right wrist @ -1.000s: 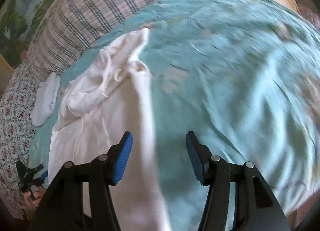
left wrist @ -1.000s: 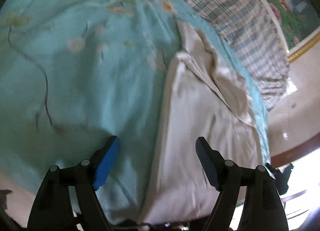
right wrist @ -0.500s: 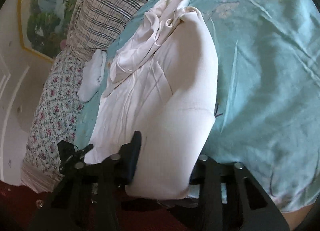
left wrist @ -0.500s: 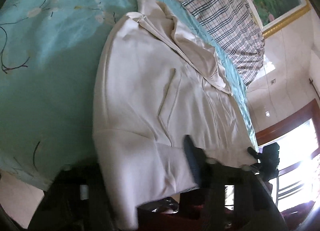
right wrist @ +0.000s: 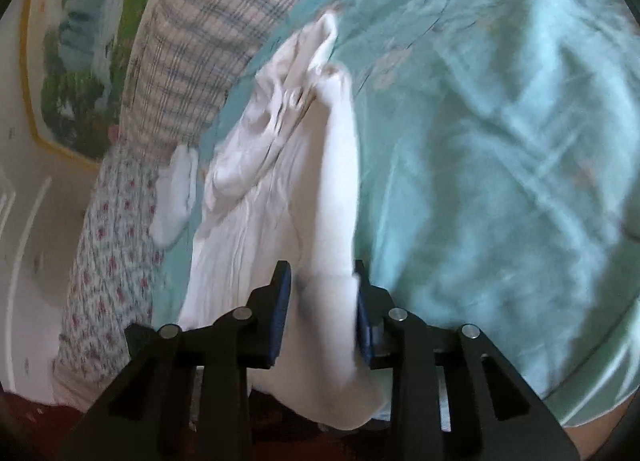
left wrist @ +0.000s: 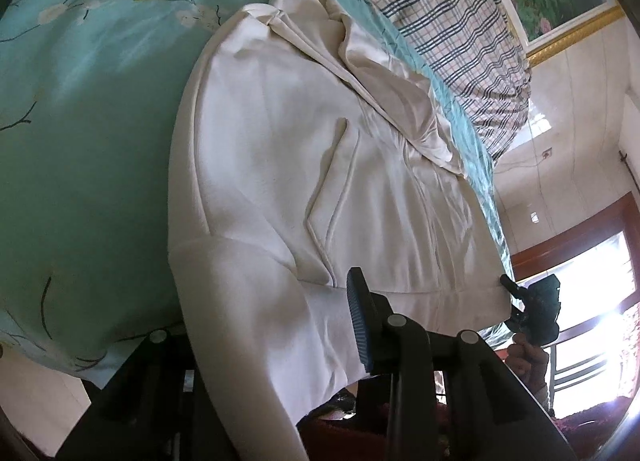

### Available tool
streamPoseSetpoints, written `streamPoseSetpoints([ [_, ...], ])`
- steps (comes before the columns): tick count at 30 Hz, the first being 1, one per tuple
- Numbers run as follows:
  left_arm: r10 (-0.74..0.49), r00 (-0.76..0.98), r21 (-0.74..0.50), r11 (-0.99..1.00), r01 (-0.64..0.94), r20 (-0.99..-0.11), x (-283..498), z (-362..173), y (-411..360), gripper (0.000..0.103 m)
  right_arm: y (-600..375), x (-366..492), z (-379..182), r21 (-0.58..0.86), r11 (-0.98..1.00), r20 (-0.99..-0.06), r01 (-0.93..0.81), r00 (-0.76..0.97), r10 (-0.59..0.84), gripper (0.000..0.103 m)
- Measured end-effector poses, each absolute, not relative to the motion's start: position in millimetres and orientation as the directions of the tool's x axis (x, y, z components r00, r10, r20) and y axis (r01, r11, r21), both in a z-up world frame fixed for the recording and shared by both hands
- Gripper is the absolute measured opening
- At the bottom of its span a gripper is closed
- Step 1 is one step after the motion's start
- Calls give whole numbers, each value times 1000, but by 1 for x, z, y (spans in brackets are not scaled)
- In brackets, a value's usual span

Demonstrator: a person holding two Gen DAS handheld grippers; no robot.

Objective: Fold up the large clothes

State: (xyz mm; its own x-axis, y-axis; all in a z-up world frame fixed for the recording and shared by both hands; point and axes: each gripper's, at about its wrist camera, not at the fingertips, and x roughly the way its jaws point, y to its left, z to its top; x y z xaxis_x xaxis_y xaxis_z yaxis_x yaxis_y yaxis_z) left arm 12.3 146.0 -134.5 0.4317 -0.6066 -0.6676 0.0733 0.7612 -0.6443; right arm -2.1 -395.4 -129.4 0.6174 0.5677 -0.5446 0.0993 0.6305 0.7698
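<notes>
A large cream hooded sweatshirt (left wrist: 288,165) lies on a teal floral bedsheet (left wrist: 88,133), hood toward the pillows, hem at the bed's near edge. My left gripper (left wrist: 276,325) straddles the hem at one corner; the cloth drapes over its left finger and hides it, the right blue pad (left wrist: 360,325) shows. My right gripper (right wrist: 322,309) has the opposite hem corner of the sweatshirt (right wrist: 320,197) between its blue pads, jaws narrowed on the cloth. The right gripper also shows in the left wrist view (left wrist: 532,301), at the far hem corner.
A plaid pillow (left wrist: 448,21) and a floral pillow (right wrist: 112,229) lie at the head of the bed. A white folded item (right wrist: 176,193) rests beside the sweatshirt. A framed painting (right wrist: 80,41) hangs behind. The bed edge (left wrist: 48,365) drops off near the left gripper.
Both grippers came down from above the bed to the sweatshirt's hem. The jaws, open a second ago, have closed in on the hem corners.
</notes>
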Motion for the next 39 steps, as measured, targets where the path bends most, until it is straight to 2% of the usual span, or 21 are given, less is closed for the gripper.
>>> streamPoseSetpoints([
  [5,-603,423,-633,770,86,-676,13,-133,145,32,-372,-13,-128,754,655,-553,54,589,589,31],
  [6,-599,423,-625,775,93,-680,13,-133,144,31,-370,-14,-128,753,655,-553,57,594,584,28],
  [7,-591,425,-612,784,102,-686,13,-131,142,19,-369,-15,-129,753,656,-554,62,598,579,24],
  [8,-583,422,-597,794,114,-695,13,-130,140,11,-369,-15,-130,750,658,-558,66,599,575,12],
  [9,-578,421,-587,800,122,-700,13,-129,138,10,-367,-14,-128,744,665,-562,66,601,569,11],
  [15,-578,461,-589,796,138,-673,13,-110,139,8,-363,-8,-97,738,674,-504,-26,644,576,9],
  [22,-597,577,-599,771,218,-558,44,-48,135,8,-368,20,-53,749,651,-392,-122,711,584,9],
  [27,-597,654,-607,753,255,-465,103,-7,135,8,-377,74,-29,746,648,-338,-153,752,567,9],
  [30,-562,684,-601,768,222,-466,144,2,134,8,-384,112,-23,732,667,-350,-139,763,543,9],
  [33,-522,691,-583,793,178,-500,193,-4,127,8,-386,167,-27,713,698,-419,-75,752,508,9],
  [39,-486,655,-597,800,66,-579,292,-52,119,8,-394,270,-64,694,718,-531,52,710,463,9],
])
